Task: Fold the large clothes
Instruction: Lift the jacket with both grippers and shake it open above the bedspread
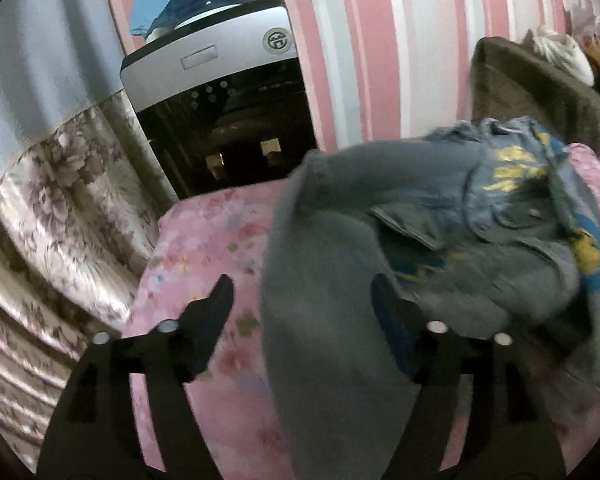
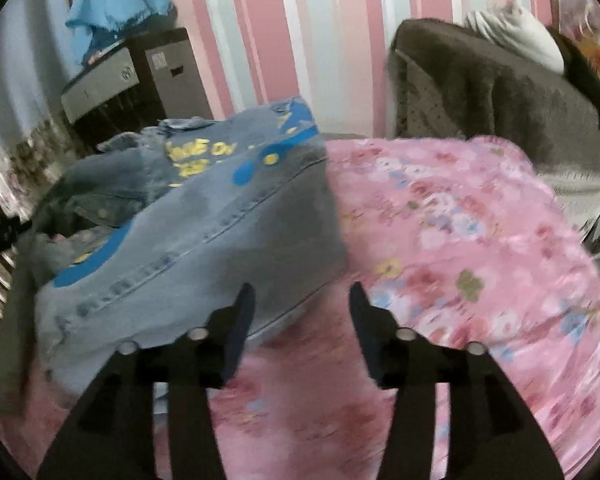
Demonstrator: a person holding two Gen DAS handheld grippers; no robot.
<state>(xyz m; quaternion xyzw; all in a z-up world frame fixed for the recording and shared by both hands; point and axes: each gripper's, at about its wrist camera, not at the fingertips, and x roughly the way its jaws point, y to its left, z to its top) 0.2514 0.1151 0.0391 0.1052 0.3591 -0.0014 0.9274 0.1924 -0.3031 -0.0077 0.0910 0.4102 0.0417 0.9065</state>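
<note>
Denim, faded blue with yellow lettering and bright blue patches: one jacket (image 1: 480, 216), lying crumpled on a pink floral bedspread (image 1: 204, 248). Left wrist view: left gripper (image 1: 302, 300), jaws standing wide apart and gripping nothing; a grey sleeve or flap of the jacket hangs down between the two fingers, though blur hides whether the right-hand finger (image 1: 384, 308) touches the cloth; the left-hand finger sits over bare bedspread. The jacket fills the right half of the bed surface. Behind the bed's far edge: a water dispenser (image 1: 216, 92) draped in blue cloth, a floral curtain (image 1: 60, 208) at the left, pink striped wallpaper (image 1: 380, 40), a brown sofa (image 1: 540, 92) at the far right. Right wrist view: right gripper (image 2: 302, 308), jaws parted to a middling width, nothing clamped; the jacket's hem (image 2: 204, 264) lies just ahead of and beside the left-hand finger (image 2: 242, 312), contact not clear; the right-hand finger is over open bedspread (image 2: 460, 240). Here the jacket occupies the left half of the bed, and the right half is bare.
</note>
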